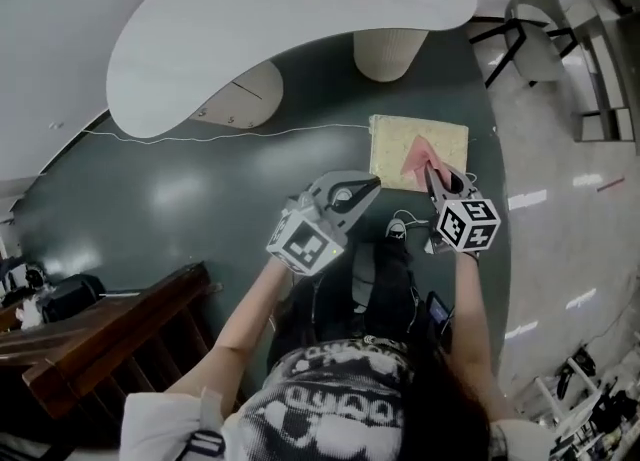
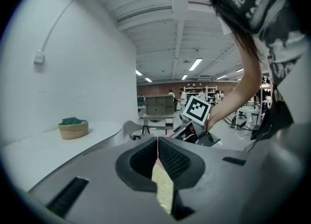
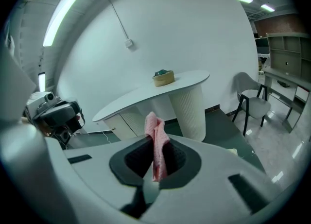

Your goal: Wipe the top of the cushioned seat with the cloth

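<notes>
Bending over the floor, the person pinches a small pink woven cloth (image 1: 415,156) in the right gripper (image 1: 431,169). The right gripper view shows the jaws closed tight on it, with a crumpled fold standing up above them (image 3: 155,130). The cloth lies bunched on the near right part of the pale yellow square cushioned seat (image 1: 395,139). The seat sits low on the dark green floor (image 1: 200,199), just near of the ribbed white pedestal (image 1: 390,51) under the curved white table (image 1: 280,9).

The left gripper (image 1: 376,185) hangs by the seat's near left corner. Its jaws are brought together on nothing, and I cannot tell whether it touches the cushion.

To my eye the wiping is under way or just starting, since the cloth is down on the top but covers only one patch. The next move should press it flat and drag it left and far across the bare fabric without loosening the pinch. The left gripper could steady the seat.

The cushion looks flat, soft and faintly mottled; no dirt shows from here.
</notes>
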Demonstrator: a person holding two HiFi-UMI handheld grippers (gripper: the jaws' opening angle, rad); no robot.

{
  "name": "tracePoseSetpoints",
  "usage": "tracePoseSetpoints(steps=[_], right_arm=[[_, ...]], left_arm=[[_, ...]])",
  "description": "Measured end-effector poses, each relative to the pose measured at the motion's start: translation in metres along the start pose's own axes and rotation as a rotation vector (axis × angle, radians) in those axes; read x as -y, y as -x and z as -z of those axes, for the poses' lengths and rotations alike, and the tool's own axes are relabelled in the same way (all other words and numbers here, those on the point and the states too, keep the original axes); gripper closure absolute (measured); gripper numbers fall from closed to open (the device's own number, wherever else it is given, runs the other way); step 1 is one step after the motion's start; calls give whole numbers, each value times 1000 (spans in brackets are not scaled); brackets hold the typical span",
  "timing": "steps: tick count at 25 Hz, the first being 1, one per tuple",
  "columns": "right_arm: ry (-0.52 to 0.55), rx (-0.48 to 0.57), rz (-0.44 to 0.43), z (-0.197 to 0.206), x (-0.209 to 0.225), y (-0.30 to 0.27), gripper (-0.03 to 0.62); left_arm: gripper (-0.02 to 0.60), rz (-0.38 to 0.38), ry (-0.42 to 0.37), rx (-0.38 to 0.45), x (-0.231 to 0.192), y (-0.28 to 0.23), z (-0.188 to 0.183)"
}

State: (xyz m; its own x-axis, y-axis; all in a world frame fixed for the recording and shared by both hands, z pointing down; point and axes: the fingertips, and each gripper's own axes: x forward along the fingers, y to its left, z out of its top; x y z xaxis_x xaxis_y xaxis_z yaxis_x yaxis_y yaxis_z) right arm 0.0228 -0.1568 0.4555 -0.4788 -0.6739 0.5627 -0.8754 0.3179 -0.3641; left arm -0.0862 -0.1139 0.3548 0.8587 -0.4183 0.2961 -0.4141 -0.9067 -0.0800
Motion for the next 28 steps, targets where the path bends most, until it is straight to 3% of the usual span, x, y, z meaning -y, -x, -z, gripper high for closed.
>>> tracePoseSetpoints(steps=[5, 9, 17, 28], right_arm=[[6, -46, 49, 12, 14, -48, 586], [40, -105, 64, 22, 32, -80, 586], [45, -242, 77, 67, 80, -144, 586], [12, -394, 60, 149, 106, -243, 586]], left_arm=[[575, 104, -17, 20, -20, -10, 30], [575, 133, -28, 33, -31, -24, 50], [575, 63, 52, 35, -49, -47, 88], [575, -7, 86, -7, -66, -65, 148]])
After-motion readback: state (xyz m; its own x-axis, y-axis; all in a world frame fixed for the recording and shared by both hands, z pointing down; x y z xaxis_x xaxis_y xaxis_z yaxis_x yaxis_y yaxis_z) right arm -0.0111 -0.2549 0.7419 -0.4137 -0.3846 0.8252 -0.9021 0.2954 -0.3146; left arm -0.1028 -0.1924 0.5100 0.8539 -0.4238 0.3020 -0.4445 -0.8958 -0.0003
